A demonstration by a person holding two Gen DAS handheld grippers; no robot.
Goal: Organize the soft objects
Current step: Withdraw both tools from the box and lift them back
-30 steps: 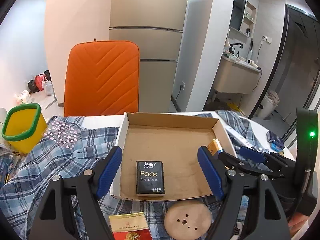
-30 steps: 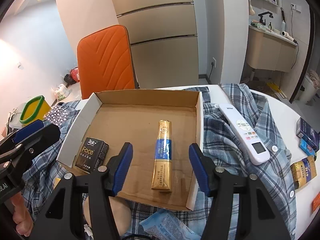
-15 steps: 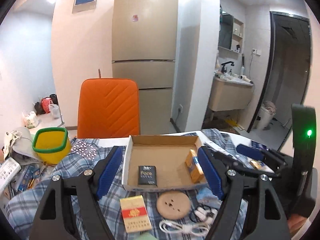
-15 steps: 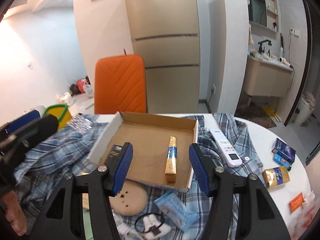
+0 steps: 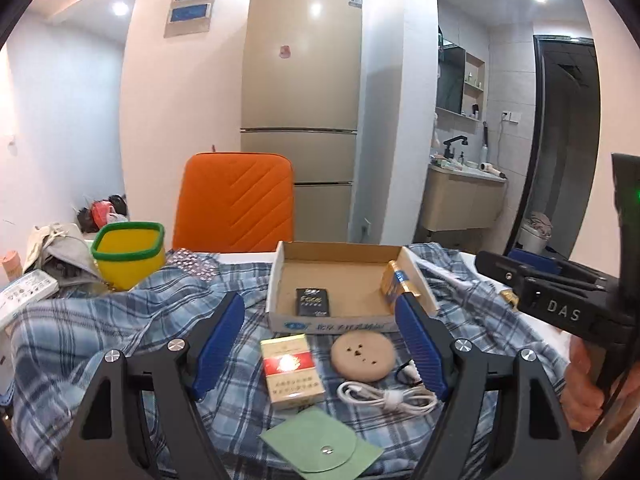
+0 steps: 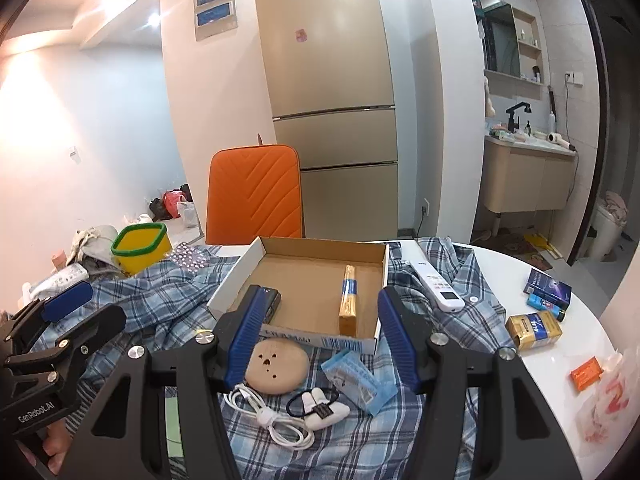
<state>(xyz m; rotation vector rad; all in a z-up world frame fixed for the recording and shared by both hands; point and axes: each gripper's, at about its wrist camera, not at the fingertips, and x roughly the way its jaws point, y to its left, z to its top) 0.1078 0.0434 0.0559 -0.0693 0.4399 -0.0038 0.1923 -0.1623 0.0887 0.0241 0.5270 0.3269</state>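
Tongs L (image 5: 320,342) & R (image 6: 318,334) both spread, empty, above shirt (image 5: 132,320) short of box's (image 5: 332,326) front edge.

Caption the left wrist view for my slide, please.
Open left gripper above a plaid shirt strewn with small items, cardboard tray beyond.

Cardboard box (image 5: 352,322) on plaid shirt (image 5: 120,320); tissue pack (image 5: 313,301) inside left, long carton (image 6: 347,298) inside right.

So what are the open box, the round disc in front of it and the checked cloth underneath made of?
Box: looks like corrugated cardboard, matte brown inside with white outer walls and folded flaps. Disc: probably wood or cork, pale tan, matte, with small holes; hard to tell which. Cloth: woven fabric, a blue plaid shirt judging by its wrinkles and buttons.
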